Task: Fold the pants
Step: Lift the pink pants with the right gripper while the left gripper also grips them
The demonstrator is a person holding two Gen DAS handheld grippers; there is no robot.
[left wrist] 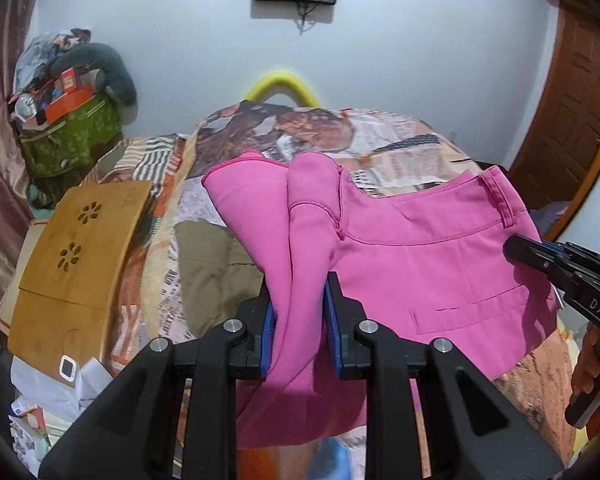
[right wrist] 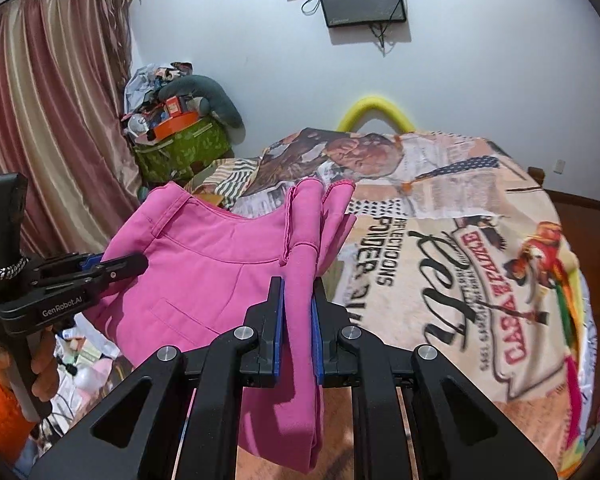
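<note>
Pink pants (left wrist: 432,264) hang folded in the air above the bed, held between both grippers. My left gripper (left wrist: 298,280) is shut on a bunch of pink cloth, with hem ends sticking up past the blue pads (left wrist: 269,332). It also shows in the right wrist view (right wrist: 136,262) at the left, clamped on the waistband side. My right gripper (right wrist: 298,284) is shut on the pants (right wrist: 204,264) near the leg hems. It shows in the left wrist view (left wrist: 516,250) at the right, pinching the cloth by a belt loop.
A printed blanket (right wrist: 440,280) covers the bed below. A wooden lap tray (left wrist: 80,264) and olive cloth (left wrist: 216,276) lie at the left. A green bag with clutter (right wrist: 180,148) stands by the curtain (right wrist: 48,120). A yellow tube (right wrist: 374,114) is behind the bed.
</note>
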